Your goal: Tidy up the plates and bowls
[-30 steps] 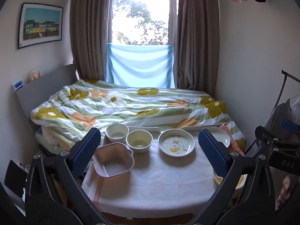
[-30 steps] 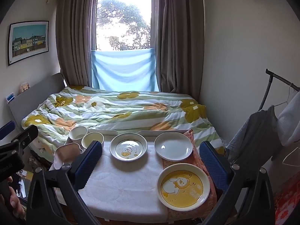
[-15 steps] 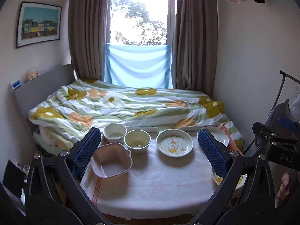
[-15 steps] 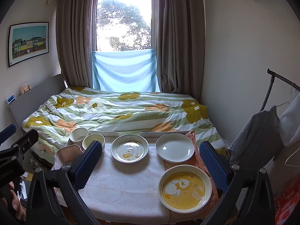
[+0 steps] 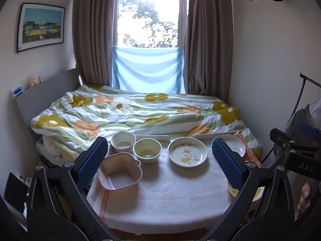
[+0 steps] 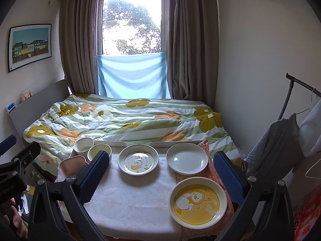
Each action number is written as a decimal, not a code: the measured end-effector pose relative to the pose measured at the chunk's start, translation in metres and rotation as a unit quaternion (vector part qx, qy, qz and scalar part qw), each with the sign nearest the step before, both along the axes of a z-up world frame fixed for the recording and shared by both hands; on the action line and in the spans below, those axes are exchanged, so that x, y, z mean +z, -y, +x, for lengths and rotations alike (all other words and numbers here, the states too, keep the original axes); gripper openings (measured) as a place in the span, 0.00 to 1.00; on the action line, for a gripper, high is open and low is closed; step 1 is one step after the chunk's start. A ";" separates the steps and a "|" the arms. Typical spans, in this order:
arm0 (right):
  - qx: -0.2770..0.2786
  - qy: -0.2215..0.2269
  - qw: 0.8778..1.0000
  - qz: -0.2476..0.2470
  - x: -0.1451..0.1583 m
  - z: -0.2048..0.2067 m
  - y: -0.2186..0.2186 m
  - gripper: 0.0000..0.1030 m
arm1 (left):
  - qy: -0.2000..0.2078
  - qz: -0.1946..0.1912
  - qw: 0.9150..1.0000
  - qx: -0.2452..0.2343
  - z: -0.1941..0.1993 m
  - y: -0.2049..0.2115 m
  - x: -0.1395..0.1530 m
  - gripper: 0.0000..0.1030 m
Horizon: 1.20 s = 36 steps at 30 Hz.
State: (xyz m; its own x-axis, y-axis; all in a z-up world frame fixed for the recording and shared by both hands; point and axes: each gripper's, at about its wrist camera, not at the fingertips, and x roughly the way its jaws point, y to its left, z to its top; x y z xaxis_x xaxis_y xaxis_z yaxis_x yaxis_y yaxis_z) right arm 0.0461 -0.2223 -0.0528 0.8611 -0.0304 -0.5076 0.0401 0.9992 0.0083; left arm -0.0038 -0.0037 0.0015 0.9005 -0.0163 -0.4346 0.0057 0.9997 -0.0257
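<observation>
On the white-covered table [image 5: 160, 196] stand a pink square bowl [image 5: 119, 171], a white bowl [image 5: 123, 141], a cream bowl [image 5: 147, 150], a duck-print dish [image 5: 187, 154] and a plain white plate [image 6: 187, 158]. A yellow duck plate [image 6: 198, 200] lies at the front right on an orange cloth. My left gripper [image 5: 159, 163] hovers open above the table's front, holding nothing. My right gripper [image 6: 161, 175] is likewise open and empty, over the middle of the table. The left fingertip [image 6: 94, 172] partly hides the cream bowl [image 6: 96, 153] in the right wrist view.
Behind the table is a bed with a flowered quilt [image 5: 136, 112], then a curtained window [image 5: 148, 14]. A clothes rack with hanging garments [image 6: 284, 138] stands at the right. A hand [image 5: 304, 196] holds the other gripper at the right edge.
Both cameras have drifted slightly back and up, so the table and dishes sit a little lower in view. Both grippers stay open; no dish has moved.
</observation>
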 end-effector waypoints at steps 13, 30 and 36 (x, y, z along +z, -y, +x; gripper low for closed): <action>0.000 0.001 1.000 0.002 -0.001 0.002 0.000 1.00 | 0.001 -0.001 1.000 0.002 0.000 -0.001 -0.001 1.00; -0.002 0.005 1.000 -0.001 -0.002 0.000 0.001 1.00 | 0.003 -0.001 1.000 0.000 -0.003 -0.001 -0.002 1.00; -0.002 0.004 1.000 0.000 -0.003 0.000 0.002 1.00 | 0.003 -0.001 1.000 0.000 -0.003 -0.002 -0.001 1.00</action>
State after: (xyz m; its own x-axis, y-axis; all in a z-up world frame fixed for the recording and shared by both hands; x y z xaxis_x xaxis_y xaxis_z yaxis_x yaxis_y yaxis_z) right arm 0.0463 -0.2243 -0.0558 0.8646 -0.0341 -0.5012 0.0440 0.9990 0.0079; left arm -0.0069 -0.0021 0.0007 0.9032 -0.0164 -0.4289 0.0054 0.9996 -0.0268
